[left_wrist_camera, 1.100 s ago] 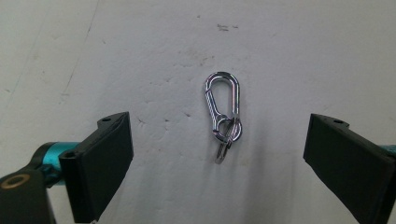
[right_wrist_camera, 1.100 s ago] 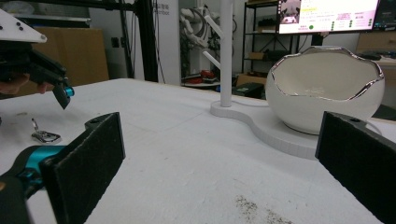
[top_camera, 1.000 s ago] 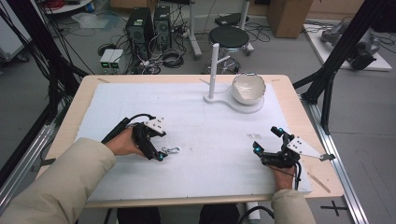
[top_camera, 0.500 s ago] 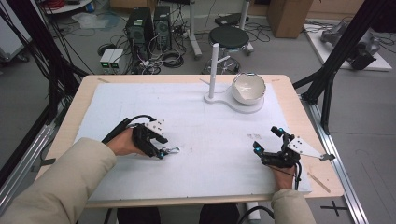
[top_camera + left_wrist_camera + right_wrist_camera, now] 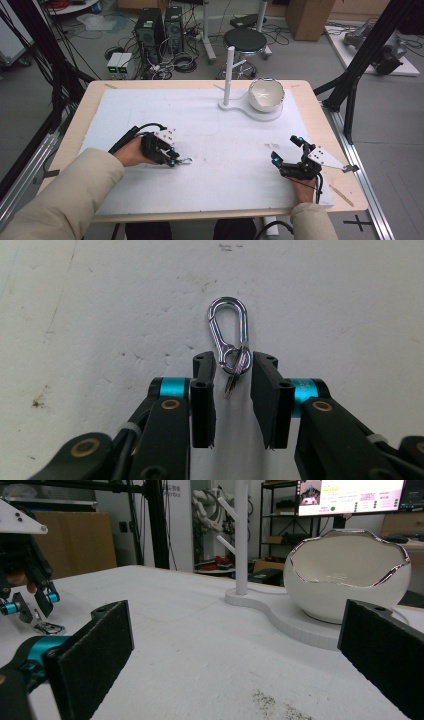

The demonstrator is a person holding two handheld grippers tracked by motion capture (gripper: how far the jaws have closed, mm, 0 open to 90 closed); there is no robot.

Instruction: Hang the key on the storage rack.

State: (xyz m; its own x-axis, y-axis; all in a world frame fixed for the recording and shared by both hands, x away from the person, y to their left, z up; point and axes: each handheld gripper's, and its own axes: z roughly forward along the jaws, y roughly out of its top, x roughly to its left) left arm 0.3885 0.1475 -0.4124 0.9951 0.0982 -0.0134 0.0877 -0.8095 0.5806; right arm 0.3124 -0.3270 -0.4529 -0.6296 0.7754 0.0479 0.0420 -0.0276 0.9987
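Tabletop: wooden, overlaid with a white foam sheet, scuffed and speckled in places.

Far right of sheet: white stand with upright post, carrying a white egg-shaped bowl with a jagged silvered rim; seen also in the right gripper view, bowl resting on the stand's base.

Right gripper: resting near the right front of the sheet, well apart from all items; jaws spread wide, nothing between them.

Left gripper: low over the left front of the sheet, jaws pointing toward the middle. Jaws just closing, drawn in on either side of the ring end of the carabiner; left pad appears in contact, right pad just beside; firm pressure not confirmed.

Carabiner: small, silver, lying flat on the sheet, split ring at its near end between the jaws, hook end pointing away from the gripper.
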